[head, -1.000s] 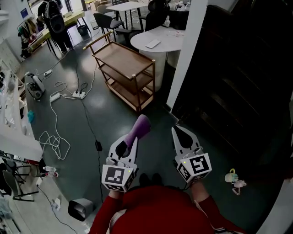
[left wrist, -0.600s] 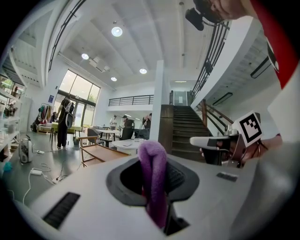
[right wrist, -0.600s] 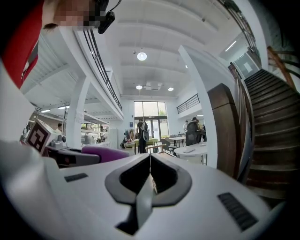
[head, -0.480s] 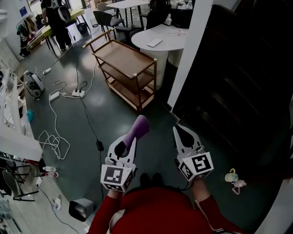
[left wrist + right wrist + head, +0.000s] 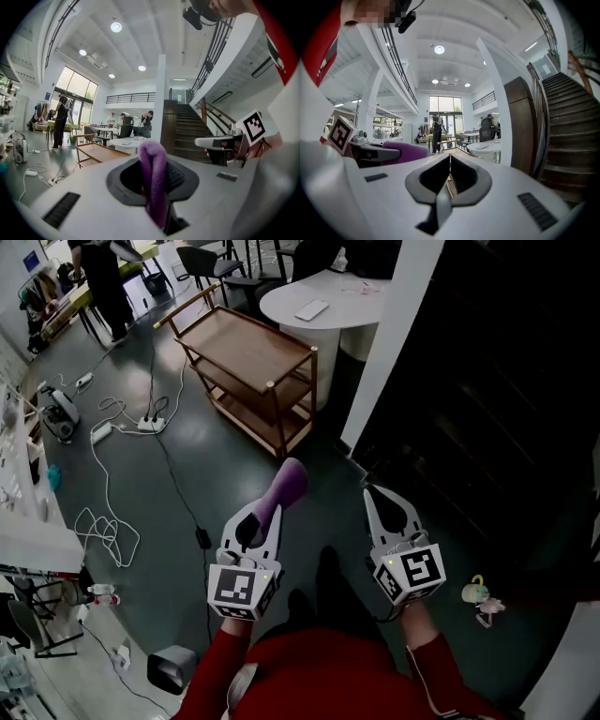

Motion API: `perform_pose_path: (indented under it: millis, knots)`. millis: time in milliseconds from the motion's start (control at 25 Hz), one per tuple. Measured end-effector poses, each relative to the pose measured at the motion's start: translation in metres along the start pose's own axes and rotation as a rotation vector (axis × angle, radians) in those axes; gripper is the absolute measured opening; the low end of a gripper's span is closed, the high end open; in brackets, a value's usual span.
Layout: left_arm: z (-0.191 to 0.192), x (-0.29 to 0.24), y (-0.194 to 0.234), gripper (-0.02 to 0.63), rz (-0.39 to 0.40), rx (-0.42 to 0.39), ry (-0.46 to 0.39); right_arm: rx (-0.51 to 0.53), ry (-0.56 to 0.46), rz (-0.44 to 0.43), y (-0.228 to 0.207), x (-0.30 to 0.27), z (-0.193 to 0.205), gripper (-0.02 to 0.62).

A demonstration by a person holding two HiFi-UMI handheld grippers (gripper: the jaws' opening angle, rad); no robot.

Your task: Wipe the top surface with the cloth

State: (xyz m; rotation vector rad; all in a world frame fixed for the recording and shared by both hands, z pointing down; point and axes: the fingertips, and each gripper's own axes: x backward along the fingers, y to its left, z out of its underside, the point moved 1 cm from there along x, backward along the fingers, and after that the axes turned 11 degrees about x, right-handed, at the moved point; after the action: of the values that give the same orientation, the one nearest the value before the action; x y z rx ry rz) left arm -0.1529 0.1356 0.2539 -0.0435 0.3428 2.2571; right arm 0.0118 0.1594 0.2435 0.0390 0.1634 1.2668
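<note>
Staircase (image 5: 487, 381) on the right is too dark in the head view for detail. Person (image 5: 98, 277) at the top-left corner is cut by the frame edge. Left gripper (image 5: 266, 510) is clamped on the purple cloth (image 5: 287, 487), its folded end poking past the tips. Right gripper (image 5: 382, 499) has jaws pressed together, holding nothing. Wooden cart (image 5: 246, 341) stands ahead, well apart from the cloth, with the white round table (image 5: 314, 296) behind. Cables (image 5: 112, 442) lie on the floor left of the cart.

**Hand-held grippers, both pointing forward**

Left gripper (image 5: 266, 512): jaws clamped on a purple cloth (image 5: 286, 486). Right gripper (image 5: 377, 498): jaws pressed together, nothing between them. The two are level, side by side and apart, on red-sleeved forearms (image 5: 427, 669).
</note>
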Motion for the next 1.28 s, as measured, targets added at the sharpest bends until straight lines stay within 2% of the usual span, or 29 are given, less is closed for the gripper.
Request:
perform_pose_path:
  millis: [240,520,680,960,1120,1280]
  knots:
    - [-0.003,-0.066,0.02,0.064,-0.035,0.017,0.009,-0.025,-0.009,-0.002,-0.048,-0.047,0.009,0.012]
    - [-0.027,-0.16,0.042,0.064,-0.1,0.049,0.01,-0.024,-0.022,-0.07,-0.112,-0.117,-0.004,0.012]
    - [-0.034,-0.208,0.042,0.064,-0.099,0.038,0.034,-0.034,-0.026,-0.108,-0.138,-0.149,-0.012,0.012]
    - [-0.046,-0.256,0.051,0.064,-0.092,0.016,0.038,-0.035,-0.034,-0.13,-0.156,-0.192,-0.01,0.012]
    - [-0.046,-0.273,0.061,0.064,-0.106,0.049,0.032,-0.022,-0.024,-0.139,-0.161,-0.207,-0.015,0.012]
    - [-0.037,-0.305,0.074,0.064,-0.105,0.085,0.042,-0.035,0.036,-0.129,-0.163,-0.208,-0.004,0.012]
